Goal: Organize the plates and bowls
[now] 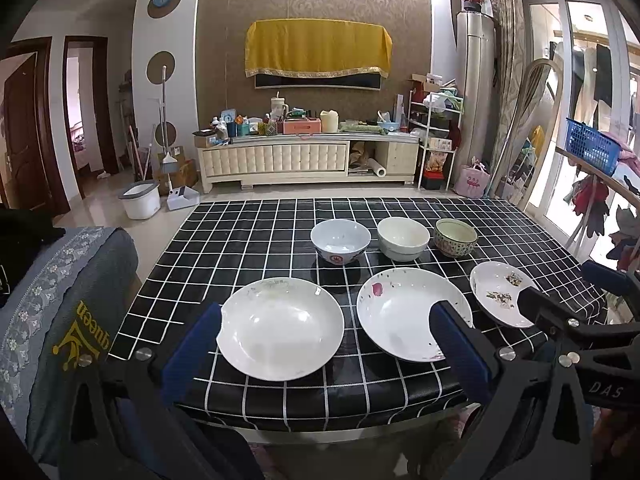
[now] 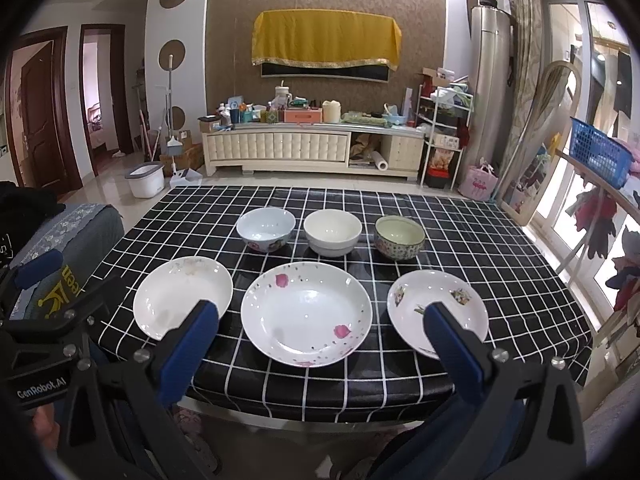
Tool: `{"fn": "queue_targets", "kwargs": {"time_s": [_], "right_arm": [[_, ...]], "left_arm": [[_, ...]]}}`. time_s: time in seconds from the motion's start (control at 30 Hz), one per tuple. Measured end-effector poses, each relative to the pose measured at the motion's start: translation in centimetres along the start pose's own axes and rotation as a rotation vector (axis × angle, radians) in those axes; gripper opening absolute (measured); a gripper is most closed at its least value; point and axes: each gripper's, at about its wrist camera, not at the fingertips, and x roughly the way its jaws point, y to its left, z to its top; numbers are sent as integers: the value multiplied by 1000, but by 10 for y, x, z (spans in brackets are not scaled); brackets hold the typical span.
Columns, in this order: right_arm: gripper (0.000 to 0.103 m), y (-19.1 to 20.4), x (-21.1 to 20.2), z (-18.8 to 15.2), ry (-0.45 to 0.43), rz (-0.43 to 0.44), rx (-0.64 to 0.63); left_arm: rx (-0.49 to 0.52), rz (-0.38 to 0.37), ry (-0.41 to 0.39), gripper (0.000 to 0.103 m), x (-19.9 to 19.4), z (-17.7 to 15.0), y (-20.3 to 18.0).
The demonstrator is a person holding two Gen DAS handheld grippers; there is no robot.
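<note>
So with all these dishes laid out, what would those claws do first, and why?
Probably the left gripper eases forward onto the plain white plate it faces. Both grippers are open and empty, the right gripper faces the rose-petal white plate, and nothing is stacked yet.

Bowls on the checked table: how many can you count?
3, in a back row: blue-white bowl left, cream bowl middle, patterned green bowl right. The cream one may be two nested.
</note>
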Motion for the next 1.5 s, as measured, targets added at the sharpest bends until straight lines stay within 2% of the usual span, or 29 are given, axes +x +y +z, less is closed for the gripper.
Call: {"fn": "queue_targets", "kwargs": {"time_s": [0.93,1.23,1.3,1.4,1.5], "right_arm": [[103,-3,-1,-1,12,2,10],[103,-6,3,8,4,36,-2],[103,-4,6,17,-15,30,-15],[103,0,16,30,-29,66,-24],[103,11,33,38,-5,96,-47]], "left_arm": [[25,5,-4,103,-4,2,-7],[25,-3,3,103,-1,7,-6],[24,8,0,103,0,11,-3],[59,40,-10,103,6,19,2],[79,88,8,103,17,25,10]]}}
